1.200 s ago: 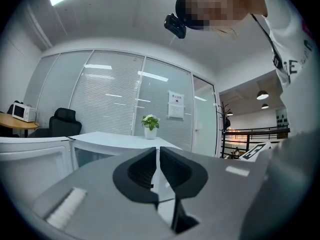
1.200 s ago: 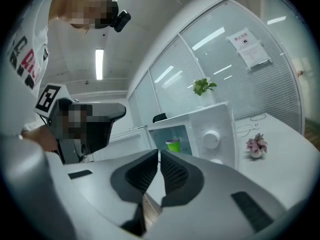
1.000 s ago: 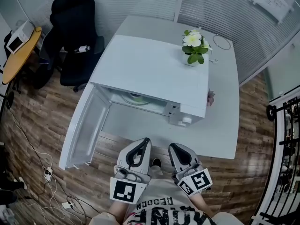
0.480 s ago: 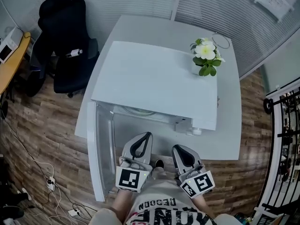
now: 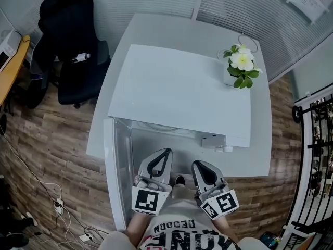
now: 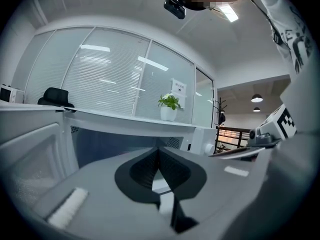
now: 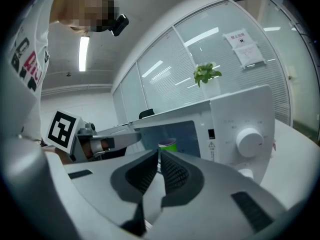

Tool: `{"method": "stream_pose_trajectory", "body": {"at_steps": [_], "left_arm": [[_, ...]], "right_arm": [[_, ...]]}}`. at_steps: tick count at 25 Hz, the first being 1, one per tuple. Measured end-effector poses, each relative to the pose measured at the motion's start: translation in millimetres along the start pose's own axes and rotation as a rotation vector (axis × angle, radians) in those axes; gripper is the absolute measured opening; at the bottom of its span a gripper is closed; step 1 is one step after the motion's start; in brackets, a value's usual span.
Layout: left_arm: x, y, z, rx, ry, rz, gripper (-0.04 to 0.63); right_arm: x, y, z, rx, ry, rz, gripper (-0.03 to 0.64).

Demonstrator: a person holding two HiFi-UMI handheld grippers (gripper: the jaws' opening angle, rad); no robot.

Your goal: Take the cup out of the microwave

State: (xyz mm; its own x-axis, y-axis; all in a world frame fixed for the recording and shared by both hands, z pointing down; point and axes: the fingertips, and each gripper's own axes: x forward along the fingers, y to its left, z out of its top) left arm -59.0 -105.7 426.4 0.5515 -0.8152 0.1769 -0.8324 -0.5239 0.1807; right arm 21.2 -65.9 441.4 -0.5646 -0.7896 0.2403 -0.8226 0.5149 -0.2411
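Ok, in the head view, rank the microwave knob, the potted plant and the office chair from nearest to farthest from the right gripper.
1. Microwave knob: just ahead and to the right of the right gripper, on the front panel.
2. Potted plant: further back, at the right rear.
3. Office chair: farthest, on the floor at the far left.

From head height we look steeply down on the microwave (image 5: 179,87) roof and the desk (image 5: 156,30), with the left gripper (image 5: 164,154) and right gripper (image 5: 201,165) at the bottom edge. Our two gripper cameras sit low and close, facing almost level along their jaws into the microwave's open front. All three views share the microwave and the potted plant (image 5: 240,66).
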Motion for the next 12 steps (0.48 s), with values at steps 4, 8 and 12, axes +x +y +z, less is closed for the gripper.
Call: {"method": "stream_pose_trajectory", "body": {"at_steps": [4, 8, 12], "left_arm": [[-7.1, 10.1, -3.1, 0.011, 0.016, 0.003, 0.012], [-7.5, 15.4, -2.3, 0.023, 0.015, 0.022, 0.012], [-4.6, 16.0, -0.2, 0.041, 0.014, 0.046, 0.012]], "right_arm": [[9.1, 11.8, -1.0, 0.0, -0.003, 0.015, 0.028], [13.6, 13.6, 0.5, -0.002, -0.006, 0.033, 0.028], [16.1, 7.5, 4.8, -0.002, -0.01, 0.047, 0.028]]}}
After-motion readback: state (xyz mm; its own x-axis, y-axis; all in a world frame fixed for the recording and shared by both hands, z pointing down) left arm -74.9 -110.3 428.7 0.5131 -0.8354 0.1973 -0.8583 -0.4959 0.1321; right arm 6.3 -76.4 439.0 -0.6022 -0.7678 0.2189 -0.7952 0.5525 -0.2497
